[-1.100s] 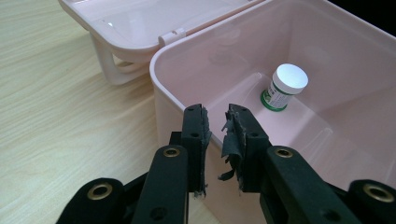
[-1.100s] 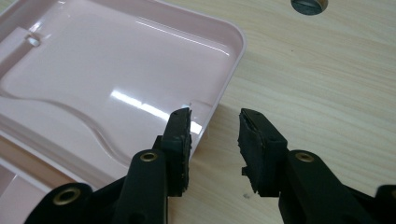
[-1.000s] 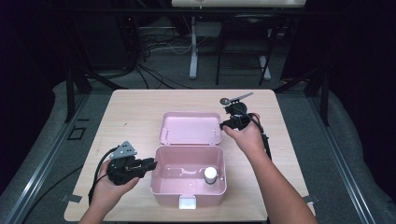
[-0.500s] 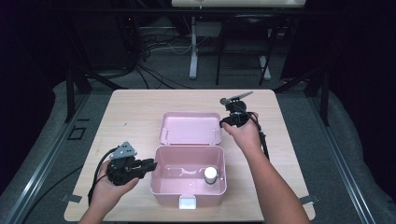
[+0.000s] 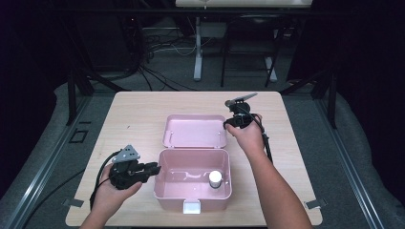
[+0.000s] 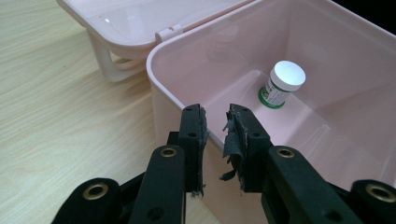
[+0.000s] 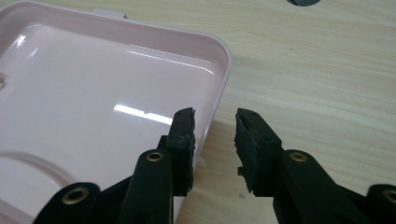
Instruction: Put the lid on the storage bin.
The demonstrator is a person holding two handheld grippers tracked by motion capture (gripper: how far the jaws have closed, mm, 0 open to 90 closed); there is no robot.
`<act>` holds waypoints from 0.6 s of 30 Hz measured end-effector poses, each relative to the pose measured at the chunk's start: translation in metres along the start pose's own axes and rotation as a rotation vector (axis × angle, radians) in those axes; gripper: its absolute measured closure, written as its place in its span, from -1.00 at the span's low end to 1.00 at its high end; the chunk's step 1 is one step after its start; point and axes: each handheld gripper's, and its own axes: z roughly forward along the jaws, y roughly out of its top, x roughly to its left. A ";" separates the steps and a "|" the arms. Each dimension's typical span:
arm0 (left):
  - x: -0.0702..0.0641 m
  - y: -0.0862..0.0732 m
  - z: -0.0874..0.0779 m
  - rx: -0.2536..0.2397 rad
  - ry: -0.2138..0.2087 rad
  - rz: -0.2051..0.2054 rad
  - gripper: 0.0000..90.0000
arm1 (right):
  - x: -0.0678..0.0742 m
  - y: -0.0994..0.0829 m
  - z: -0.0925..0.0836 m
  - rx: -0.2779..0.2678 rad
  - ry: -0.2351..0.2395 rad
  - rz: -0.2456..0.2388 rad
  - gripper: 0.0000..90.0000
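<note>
A pale pink rectangular plastic box (image 5: 192, 193) sits open near the front edge of the tabletop (image 5: 143, 107), its long axis running side to side, parallel to that edge, its white front latch (image 5: 192, 207) facing the person. The hinged pink lid (image 5: 195, 130) lies thrown back flat behind the box, inner face up, stretching toward the far edge of the tabletop. Inside the box, toward its right end, a small white-capped bottle with a green label (image 6: 281, 84) stands upright, cap pointing straight up.

The left tool (image 5: 152, 168) is held level at the box's left wall, aimed toward the right edge of the tabletop; in the left gripper view its jaws straddle the box's rim with a narrow gap between the frayed pads (image 6: 232, 135), and whether they press on the wall cannot be told. The right tool (image 7: 215, 126) hovers at the lid's right far corner, its jaws apart and just closing in, the lid's edge lying between them, the pads not pressing on it.
</note>
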 end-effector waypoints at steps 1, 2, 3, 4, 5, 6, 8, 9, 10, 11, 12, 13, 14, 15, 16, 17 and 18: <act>0.000 0.000 0.000 0.000 0.000 0.000 0.67 | 0.000 0.000 0.002 0.003 -0.003 -0.008 0.50; 0.000 0.000 0.000 -0.001 -0.001 0.002 0.67 | 0.000 0.000 0.002 0.003 -0.003 -0.008 0.50; 0.000 0.000 0.000 0.001 -0.004 0.001 0.67 | 0.001 0.000 0.004 0.006 -0.006 -0.007 0.50; 0.000 -0.001 0.000 -0.003 -0.004 -0.010 0.66 | 0.001 0.001 0.006 0.007 -0.006 -0.008 0.51; 0.001 -0.001 0.000 -0.001 -0.007 -0.009 0.66 | 0.001 0.001 0.007 0.009 -0.007 -0.005 0.51; 0.001 -0.001 0.001 -0.005 -0.007 -0.013 0.66 | 0.001 0.001 0.008 0.011 -0.008 -0.006 0.52; 0.001 -0.001 0.000 -0.003 -0.008 -0.013 0.65 | 0.001 0.002 0.009 0.013 -0.008 -0.005 0.53; 0.001 -0.001 0.001 -0.004 -0.007 -0.013 0.65 | 0.002 0.002 0.010 0.014 -0.008 -0.002 0.54; 0.001 -0.001 0.001 -0.005 -0.006 -0.013 0.66 | 0.001 0.002 0.012 0.013 -0.008 -0.005 0.55; 0.001 -0.001 0.001 -0.004 -0.006 -0.012 0.66 | 0.001 0.002 0.012 0.013 -0.008 -0.005 0.55; 0.001 -0.001 0.001 -0.005 -0.002 -0.013 0.66 | 0.001 0.003 0.014 0.016 -0.008 0.003 0.56; 0.001 -0.001 0.001 -0.004 -0.001 -0.011 0.66 | 0.002 0.003 0.015 0.016 -0.007 0.002 0.56; 0.001 -0.001 0.001 -0.005 -0.001 -0.010 0.65 | 0.002 0.003 0.016 0.015 -0.006 0.004 0.56; 0.001 -0.001 0.001 -0.004 -0.001 -0.009 0.66 | 0.002 0.003 0.017 0.019 -0.005 0.007 0.56; 0.001 -0.001 0.000 -0.003 -0.003 -0.009 0.66 | 0.003 0.002 0.017 0.023 -0.006 0.005 0.56; 0.001 -0.001 0.000 -0.003 -0.003 -0.009 0.65 | 0.003 0.002 0.017 0.023 -0.006 0.005 0.56; 0.001 -0.001 0.001 -0.003 -0.003 -0.008 0.66 | 0.003 0.002 0.018 0.023 -0.010 -0.002 0.57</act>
